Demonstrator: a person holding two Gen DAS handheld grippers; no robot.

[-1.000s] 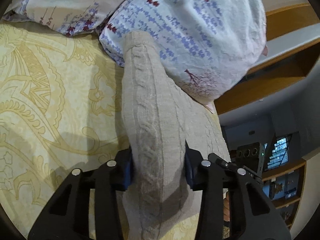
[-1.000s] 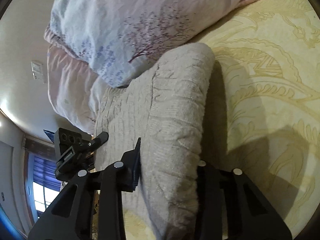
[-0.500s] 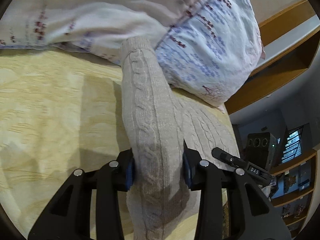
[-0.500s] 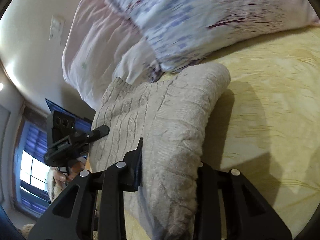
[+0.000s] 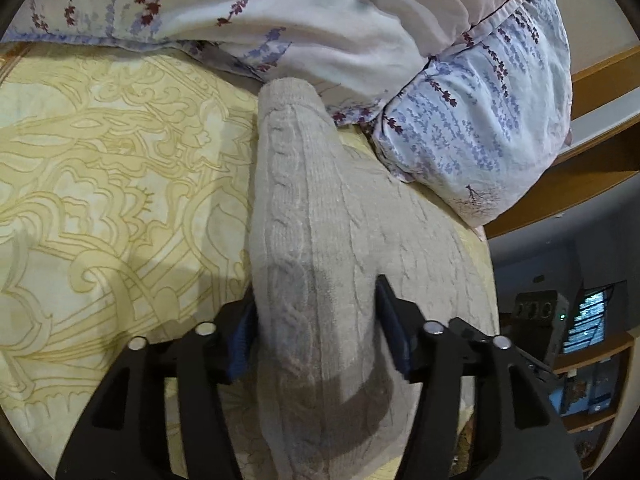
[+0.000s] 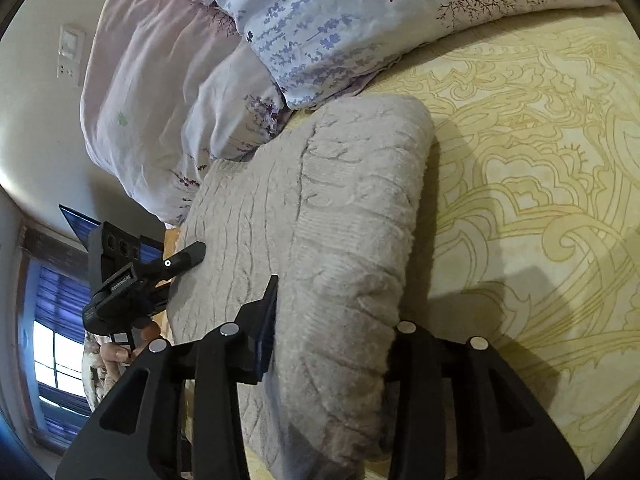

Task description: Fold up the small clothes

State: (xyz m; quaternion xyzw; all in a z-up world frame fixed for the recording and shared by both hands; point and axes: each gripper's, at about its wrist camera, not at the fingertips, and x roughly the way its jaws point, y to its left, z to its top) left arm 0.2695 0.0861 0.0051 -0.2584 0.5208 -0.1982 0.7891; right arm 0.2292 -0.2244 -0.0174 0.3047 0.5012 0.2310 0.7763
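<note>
A beige cable-knit sweater [image 5: 304, 216] lies folded on a yellow patterned bedsheet [image 5: 100, 184]. My left gripper [image 5: 316, 320] is shut on one thick folded edge of it, blue pads pressing both sides. In the right wrist view the sweater [image 6: 332, 216] shows as a wide folded bundle, and my right gripper [image 6: 336, 320] is shut on its other edge. The left gripper [image 6: 176, 264] also shows there at the sweater's far side. The right gripper's right fingertip is hidden behind the knit.
Floral blue and white pillows [image 5: 472, 112] lie just beyond the sweater, touching its far end; they also show in the right wrist view [image 6: 320, 28]. A wooden headboard shelf [image 5: 592, 92] is at the right. A window [image 6: 52, 344] and wall switch [image 6: 72, 56] are at the left.
Both grippers have carried the sweater toward the pillows and lowered it nearer the sheet. Their hold on the knit is unchanged.
</note>
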